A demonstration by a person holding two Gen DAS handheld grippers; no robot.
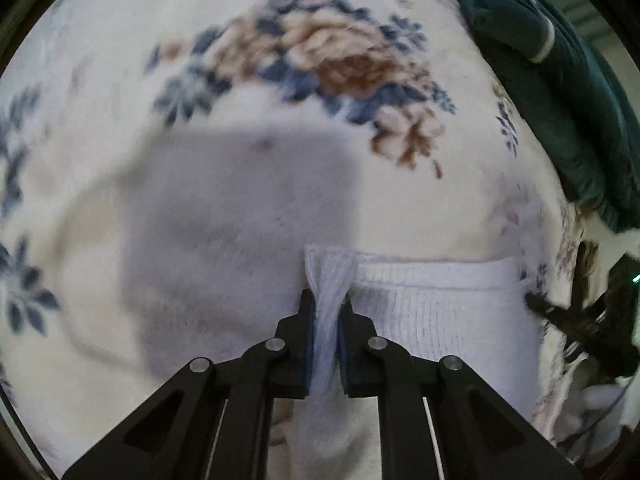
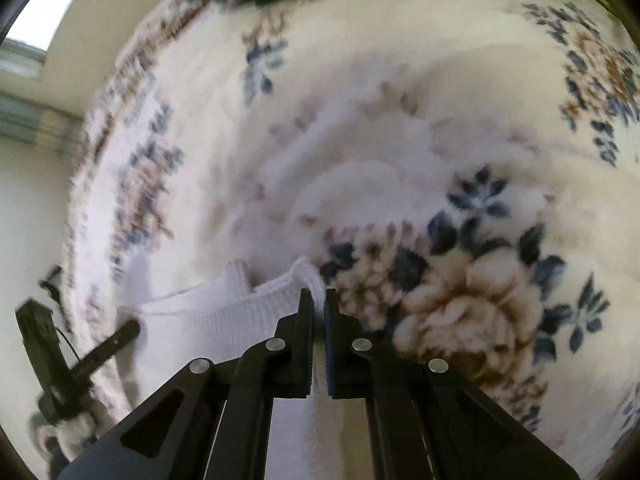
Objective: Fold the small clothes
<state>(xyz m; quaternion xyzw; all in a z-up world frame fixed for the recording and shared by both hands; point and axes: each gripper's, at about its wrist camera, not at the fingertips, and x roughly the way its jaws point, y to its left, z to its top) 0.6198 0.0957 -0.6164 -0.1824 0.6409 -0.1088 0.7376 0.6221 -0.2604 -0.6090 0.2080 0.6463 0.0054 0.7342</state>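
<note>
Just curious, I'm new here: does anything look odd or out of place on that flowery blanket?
Nothing damaged or spilled. A dark green garment lies bunched at the floral blanket's edge. Both grippers pinch the white garment.

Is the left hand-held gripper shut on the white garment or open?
Shut on it. The left hand-held gripper has its pads pressing a bunched edge of the white garment between them.

A cream fleece blanket point(image 1: 120, 60) printed with blue and brown flowers fills both views, soft and lightly rumpled. A dark teal cloth point(image 1: 552, 92) lies bunched along the blanket's far edge, its folds resting on the fleece. Beyond the blanket, pale walls point(image 2: 32, 200) and a bright window point(image 2: 52, 8) show, blurred.
</note>
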